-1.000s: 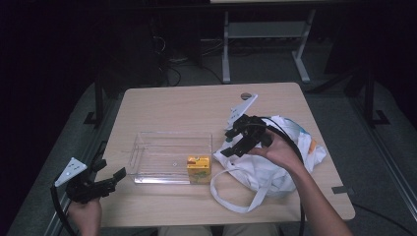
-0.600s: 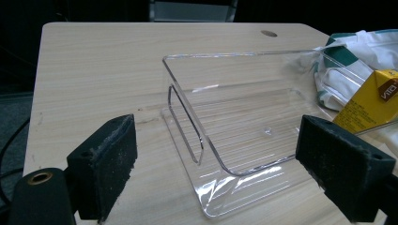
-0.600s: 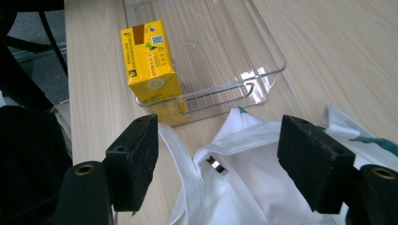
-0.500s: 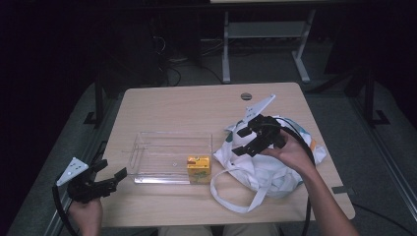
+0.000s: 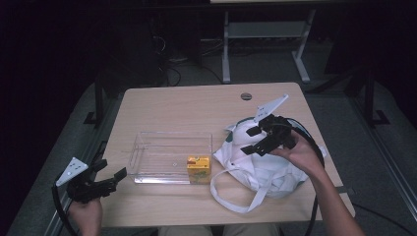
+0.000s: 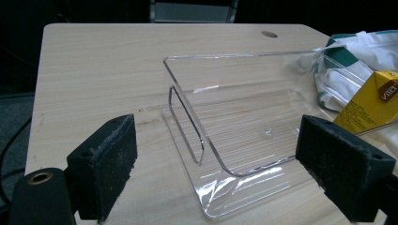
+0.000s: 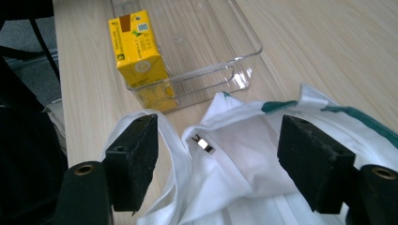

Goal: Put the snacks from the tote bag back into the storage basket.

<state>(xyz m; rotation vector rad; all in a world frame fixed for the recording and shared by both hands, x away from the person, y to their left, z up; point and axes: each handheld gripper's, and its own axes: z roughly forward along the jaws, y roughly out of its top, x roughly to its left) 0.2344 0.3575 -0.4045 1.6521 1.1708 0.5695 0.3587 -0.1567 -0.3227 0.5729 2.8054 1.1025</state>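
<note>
Your right hand-held gripper (image 5: 256, 139), jaws open and empty, hovers directly over the crumpled white cloth bag (image 5: 265, 169), nearer than your left.

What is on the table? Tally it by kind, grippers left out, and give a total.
Clear plastic tray: 1
Yellow drink carton: 1
White cloth bag with green trim: 1
Total: 3
</note>
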